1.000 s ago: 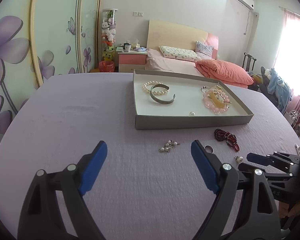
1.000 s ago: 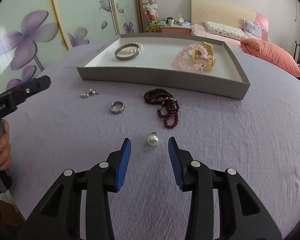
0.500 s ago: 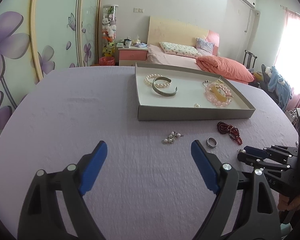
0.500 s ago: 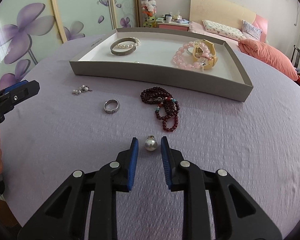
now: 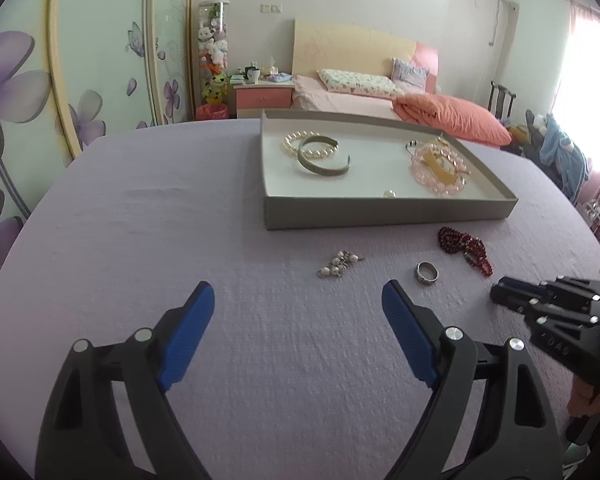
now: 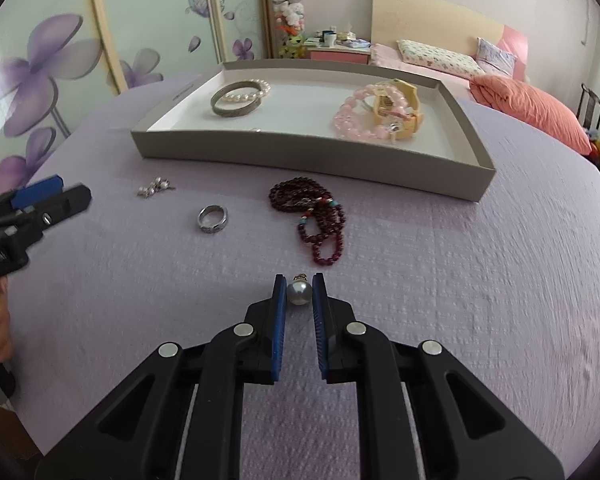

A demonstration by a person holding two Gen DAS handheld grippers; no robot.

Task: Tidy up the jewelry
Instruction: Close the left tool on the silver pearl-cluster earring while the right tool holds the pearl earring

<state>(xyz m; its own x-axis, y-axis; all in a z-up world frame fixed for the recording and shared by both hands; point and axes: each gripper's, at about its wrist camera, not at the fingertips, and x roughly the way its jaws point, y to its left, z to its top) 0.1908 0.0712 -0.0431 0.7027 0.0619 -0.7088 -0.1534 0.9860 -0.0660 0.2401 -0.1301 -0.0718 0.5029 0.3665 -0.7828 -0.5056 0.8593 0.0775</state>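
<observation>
My right gripper (image 6: 299, 289) is shut on a pearl pendant (image 6: 299, 293) resting on the purple tablecloth. A dark red bead necklace (image 6: 314, 218), a silver ring (image 6: 212, 219) and a pearl cluster (image 6: 153, 189) lie on the cloth ahead of it. The grey tray (image 6: 300, 160) behind holds a silver bangle (image 6: 236, 102), a pearl bracelet and pink beads (image 6: 360, 120). My left gripper (image 5: 298, 308) is open and empty, hovering above the cloth short of the pearl cluster (image 5: 339, 264) and ring (image 5: 427, 273). The tray (image 5: 380, 210) and necklace (image 5: 466, 249) show there too.
The round table with purple cloth (image 5: 140, 220) drops off at its curved edges. A bed (image 5: 372, 96) and nightstand stand beyond. The right gripper (image 5: 540, 300) shows at the right of the left wrist view.
My right gripper has moved forward over the pearl pendant and its fingers have closed on it. My left gripper has drawn back slightly and stays open.
</observation>
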